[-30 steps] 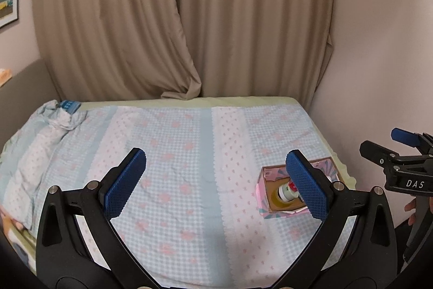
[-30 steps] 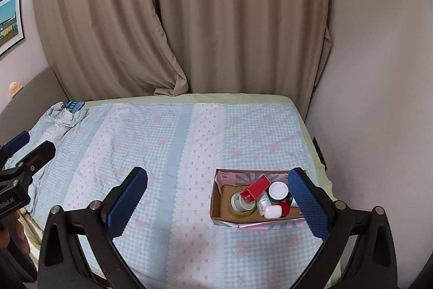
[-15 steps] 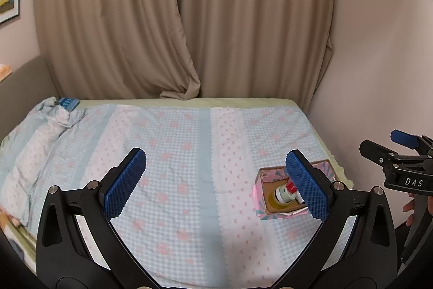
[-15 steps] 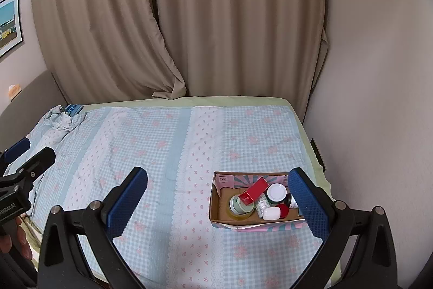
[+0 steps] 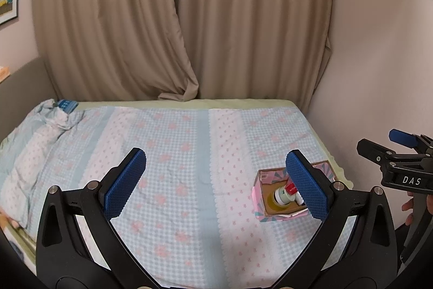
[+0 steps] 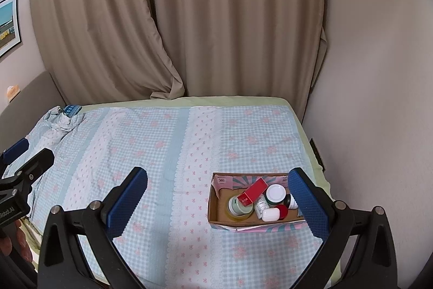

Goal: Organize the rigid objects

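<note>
The box (image 6: 216,210) sits lower in view — both grippers' jaws spread wide (empty).

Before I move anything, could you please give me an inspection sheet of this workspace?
Surface: bed with a checked floral cover, rumpled at the far left.
Job's things: cardboard box near the right edge, holding a red carton, jars and small bottles.
Clutter: blue packet at the far left corner.
Grippers: left gripper and right gripper, jaws open, holding nothing.
Cables: nothing seen.
Surroundings: beige curtains, wall, framed picture.
</note>
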Motion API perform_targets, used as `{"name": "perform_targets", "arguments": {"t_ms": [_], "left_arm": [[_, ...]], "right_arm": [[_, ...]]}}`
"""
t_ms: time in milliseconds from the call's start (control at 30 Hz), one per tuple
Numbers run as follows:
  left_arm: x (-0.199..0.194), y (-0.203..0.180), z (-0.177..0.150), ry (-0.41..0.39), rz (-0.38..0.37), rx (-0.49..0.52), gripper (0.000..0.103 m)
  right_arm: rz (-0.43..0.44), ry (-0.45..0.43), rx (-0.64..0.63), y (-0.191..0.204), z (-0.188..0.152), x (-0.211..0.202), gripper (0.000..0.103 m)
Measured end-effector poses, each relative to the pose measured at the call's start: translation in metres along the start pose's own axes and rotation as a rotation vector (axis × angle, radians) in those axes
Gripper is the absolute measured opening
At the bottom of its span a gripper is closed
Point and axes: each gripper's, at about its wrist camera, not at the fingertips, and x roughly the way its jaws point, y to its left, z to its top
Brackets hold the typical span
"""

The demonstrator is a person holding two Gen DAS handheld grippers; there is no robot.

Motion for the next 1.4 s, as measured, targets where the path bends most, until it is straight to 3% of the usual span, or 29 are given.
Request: {"name": "perform_targets", "arguments": {"t_ms": [833, 1133, 1233, 1400], "left_arm": [[0.012, -0.001, -0.004, 0.018, 0.015, 0.019, 0.103], [0.017, 0.022, -0.001, 0.006, 0.005, -0.044, 0.103], [0.026, 0.026, 0.001, 0.016, 0.039, -0.026, 0.103], [0.047, 0.037, 0.0, 0.047, 0.034, 0.004, 0.103]], "right_arm": [[-0.023, -0.002, 0.024, 0.003, 0.006, 0.004, 0.103], [-0.029, -0.016, 0.02, 0.01, 0.013, 0.01, 0.103], [-0.034, -0.02, 0.023, 0.013, 0.016, 0.016, 0.103], [-0.045, 0.0, 0.035, 0.019, 0.02, 0.032, 0.103]]}}
